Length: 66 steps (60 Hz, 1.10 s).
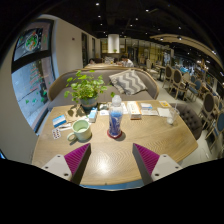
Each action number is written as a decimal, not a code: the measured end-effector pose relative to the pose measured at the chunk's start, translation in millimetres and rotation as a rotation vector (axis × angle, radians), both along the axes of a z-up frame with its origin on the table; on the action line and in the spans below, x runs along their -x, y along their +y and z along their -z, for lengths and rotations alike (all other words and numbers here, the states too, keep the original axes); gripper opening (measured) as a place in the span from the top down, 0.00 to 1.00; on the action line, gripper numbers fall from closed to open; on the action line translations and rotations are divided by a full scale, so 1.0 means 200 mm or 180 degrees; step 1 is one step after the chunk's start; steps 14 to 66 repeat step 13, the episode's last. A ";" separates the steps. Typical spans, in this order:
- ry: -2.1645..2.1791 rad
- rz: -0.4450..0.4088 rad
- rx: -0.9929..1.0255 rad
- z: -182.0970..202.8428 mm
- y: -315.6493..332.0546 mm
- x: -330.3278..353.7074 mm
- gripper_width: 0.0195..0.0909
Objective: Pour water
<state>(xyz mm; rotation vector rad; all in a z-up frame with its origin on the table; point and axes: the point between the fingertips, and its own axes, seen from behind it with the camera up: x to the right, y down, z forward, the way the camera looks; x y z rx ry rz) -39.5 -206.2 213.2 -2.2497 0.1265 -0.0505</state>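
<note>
A clear plastic water bottle with a blue cap and a red-purple label stands upright on the wooden table, beyond my fingers and roughly centred between them. A green cup sits on the table to the bottle's left, slightly nearer to me. My gripper is open, its two magenta pads spread wide over bare tabletop with nothing between them. The bottle is well ahead of the fingertips, not touched.
A potted green plant stands at the table's back left. Small boxes and cards lie left of the cup; papers and booklets lie at the back right. A sofa with a striped cushion and chairs stand behind the table.
</note>
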 end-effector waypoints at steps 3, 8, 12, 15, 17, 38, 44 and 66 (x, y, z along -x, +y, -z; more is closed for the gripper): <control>-0.0008 0.0023 0.0002 0.00 -0.01 0.00 0.07; -0.0122 -0.0001 -0.0015 -0.01 -0.02 0.00 0.07; -0.0129 -0.0015 -0.0006 -0.01 -0.02 0.02 0.07; -0.0125 -0.0013 -0.0005 -0.01 -0.02 0.02 0.07; -0.0125 -0.0013 -0.0005 -0.01 -0.02 0.02 0.07; -0.0125 -0.0013 -0.0005 -0.01 -0.02 0.02 0.07; -0.0125 -0.0013 -0.0005 -0.01 -0.02 0.02 0.07; -0.0125 -0.0013 -0.0005 -0.01 -0.02 0.02 0.07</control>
